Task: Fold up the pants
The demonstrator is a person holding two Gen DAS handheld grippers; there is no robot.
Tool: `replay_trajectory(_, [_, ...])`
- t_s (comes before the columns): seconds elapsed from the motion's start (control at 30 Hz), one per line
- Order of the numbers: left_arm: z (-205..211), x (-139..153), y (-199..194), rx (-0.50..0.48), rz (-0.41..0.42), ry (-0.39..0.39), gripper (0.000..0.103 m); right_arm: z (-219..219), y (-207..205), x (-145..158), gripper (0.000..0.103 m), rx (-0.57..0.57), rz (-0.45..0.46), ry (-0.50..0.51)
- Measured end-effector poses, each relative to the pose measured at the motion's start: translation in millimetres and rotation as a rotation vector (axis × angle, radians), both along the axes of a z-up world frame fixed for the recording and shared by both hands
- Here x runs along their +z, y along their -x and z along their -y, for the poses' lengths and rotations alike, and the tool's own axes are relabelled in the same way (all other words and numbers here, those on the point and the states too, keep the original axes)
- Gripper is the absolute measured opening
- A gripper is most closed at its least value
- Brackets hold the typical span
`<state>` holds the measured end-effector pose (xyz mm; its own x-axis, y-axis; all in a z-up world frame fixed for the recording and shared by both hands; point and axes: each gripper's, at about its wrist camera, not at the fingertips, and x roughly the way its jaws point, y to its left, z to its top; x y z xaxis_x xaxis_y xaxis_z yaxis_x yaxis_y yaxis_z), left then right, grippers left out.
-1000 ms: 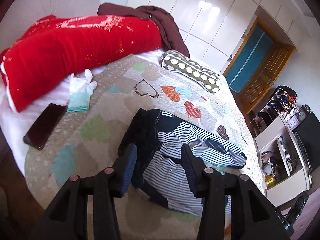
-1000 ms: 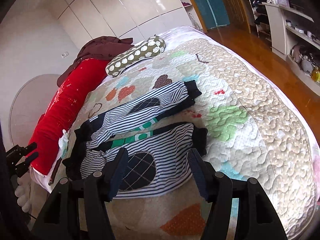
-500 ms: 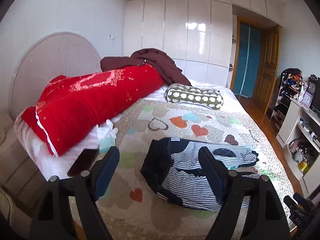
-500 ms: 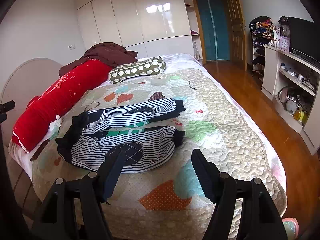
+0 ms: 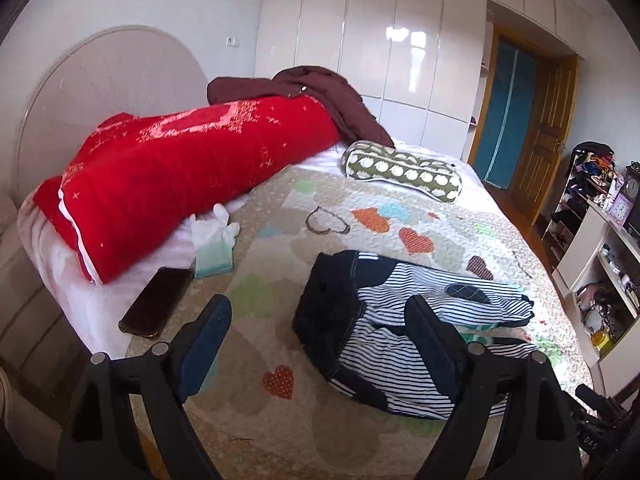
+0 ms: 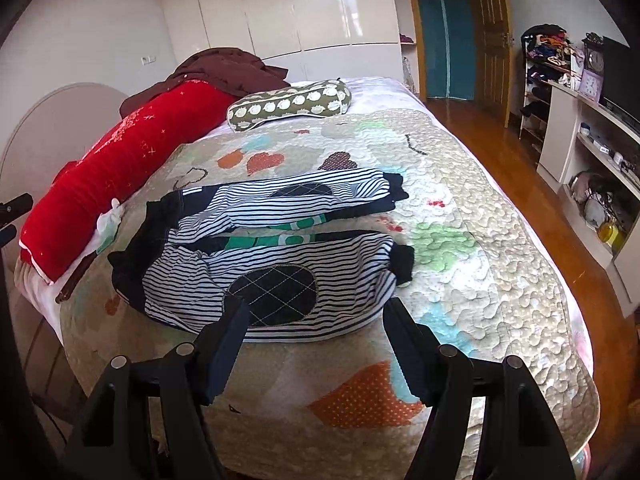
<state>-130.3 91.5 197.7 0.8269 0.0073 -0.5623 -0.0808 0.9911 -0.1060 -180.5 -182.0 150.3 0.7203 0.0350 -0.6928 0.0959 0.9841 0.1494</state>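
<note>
Striped navy-and-white pants point(image 6: 280, 248) lie spread flat on the quilted bed, both legs side by side pointing right, with dark knee patches and a dark waistband at the left. They also show in the left wrist view point(image 5: 400, 332). My left gripper point(image 5: 320, 320) is open and empty, held above the bed near the waistband end. My right gripper point(image 6: 316, 320) is open and empty, held off the bed's near edge, short of the nearer leg.
A red bolster point(image 5: 180, 184), a dotted green pillow point(image 6: 292, 104) and a brown garment point(image 5: 312, 92) lie along the headboard side. A phone point(image 5: 154, 304) and a tissue pack point(image 5: 212, 244) lie near the bolster. Shelving point(image 6: 592, 152) stands at the right beyond the wooden floor.
Both grippers have pulled back and up from the pants and opened wider over the last second. The pants have not moved.
</note>
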Motion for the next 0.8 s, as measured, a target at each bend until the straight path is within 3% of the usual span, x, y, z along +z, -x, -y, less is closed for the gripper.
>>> replay_trajectory(0.33, [-87.0, -30.0, -13.9, 0.111, -0.067, 0.067, 0.087, -85.6, -47.1, -13.2, 0.074, 0.125, -0.072, 0.081])
replay_trajectory(0.57, [-131.3, -38.0, -10.6, 0.218, -0.085, 0.012, 0.088, -148.5, -77.5, -35.8, 0.074, 0.24, -0.109, 0.103])
replay_trajectory(0.8, [-129.7, -31.0, -4.8, 0.229, -0.068, -0.035, 0.087, -178.5, -104.1, -42.8, 0.074, 0.28, -0.135, 0.118])
